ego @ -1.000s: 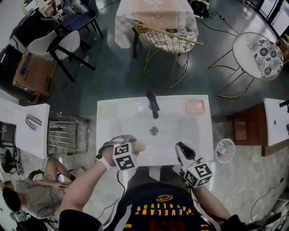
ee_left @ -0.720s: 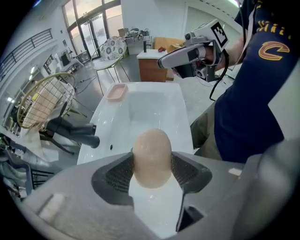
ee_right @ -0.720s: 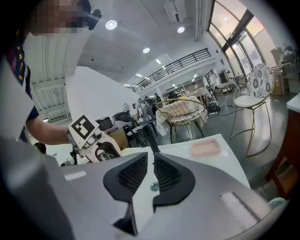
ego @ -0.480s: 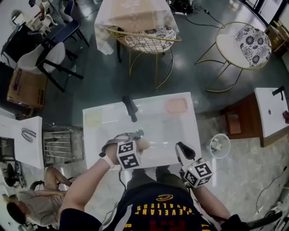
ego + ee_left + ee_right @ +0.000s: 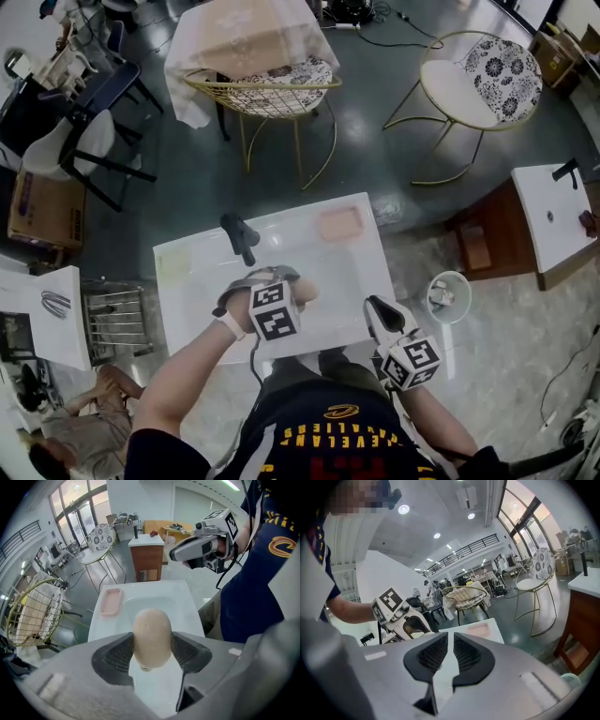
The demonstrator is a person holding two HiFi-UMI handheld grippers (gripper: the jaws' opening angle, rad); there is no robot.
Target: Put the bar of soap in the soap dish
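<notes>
My left gripper (image 5: 292, 292) is shut on a beige oval bar of soap (image 5: 307, 290) and hangs over the basin of the white sink (image 5: 367, 281), pointing steeply down. In the left gripper view both pads press the soap (image 5: 151, 637) from the sides. The pink soap dish (image 5: 339, 224) sits empty on the sink's far right corner, apart from the soap; the dish (image 5: 111, 602) lies beyond the jaws to the left. My right gripper (image 5: 376, 308) hovers at the sink's front right edge, jaws a narrow slit apart with nothing between them (image 5: 451, 653).
A black faucet (image 5: 241, 239) stands at the back of the sink. Beyond it stand a gold wire chair (image 5: 267, 89) and a round floral stool (image 5: 478, 66). A wooden cabinet (image 5: 497, 239) and a small white bin (image 5: 448, 292) are on the right, a metal rack (image 5: 117, 319) on the left.
My left gripper has carried the soap from the sink's front edge out over the basin and rightward, nearer the dish. The head view has swung, so the sink shows further left.
</notes>
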